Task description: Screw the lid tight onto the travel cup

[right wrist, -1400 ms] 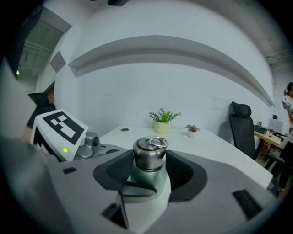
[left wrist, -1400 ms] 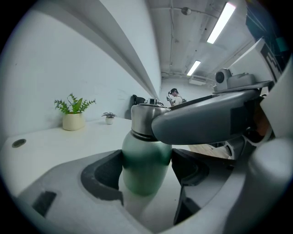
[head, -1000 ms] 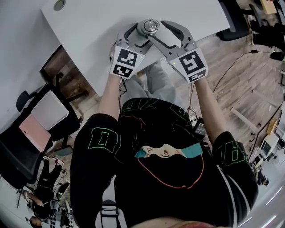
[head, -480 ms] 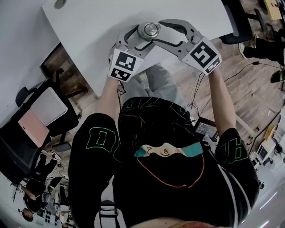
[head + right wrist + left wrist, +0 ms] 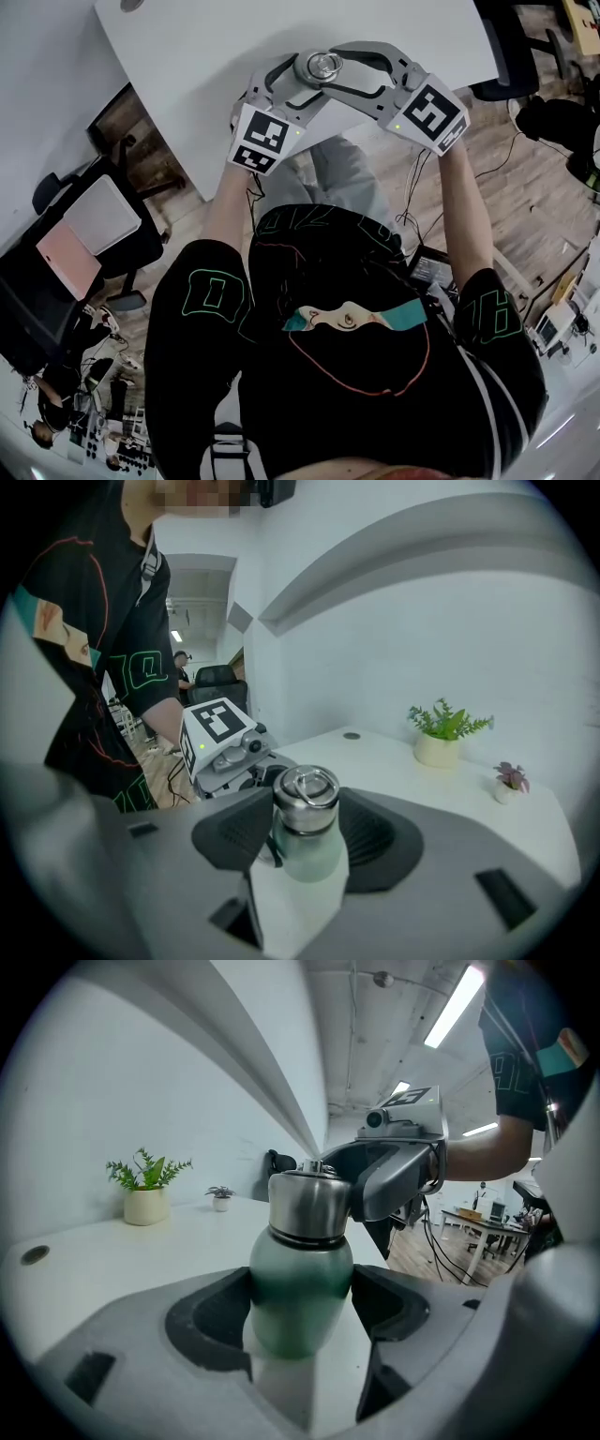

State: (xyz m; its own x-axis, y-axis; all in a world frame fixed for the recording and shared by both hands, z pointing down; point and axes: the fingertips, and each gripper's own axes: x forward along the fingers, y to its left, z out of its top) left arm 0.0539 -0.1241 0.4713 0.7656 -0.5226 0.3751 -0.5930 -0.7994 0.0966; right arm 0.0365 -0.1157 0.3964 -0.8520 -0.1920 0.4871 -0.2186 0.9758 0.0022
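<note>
On the left, the left hand-held gripper (image 5: 300,1314) is clamped on the green body of the travel cup (image 5: 300,1283), its dark pads pressed against both sides below the shoulder. The cup stands upright on the white bench (image 5: 216,56), near the edge closest to the person. Its steel lid (image 5: 306,797), with a ring on top, sits on the neck. From the right, the right hand-held gripper (image 5: 305,825) reaches over at lid height. Its jaws have just been closing, the lid is between them, and the pads lie against its two sides. Farther back on the bench, a potted plant (image 5: 442,735) and a smaller one (image 5: 509,782) stand by the wall.
</note>
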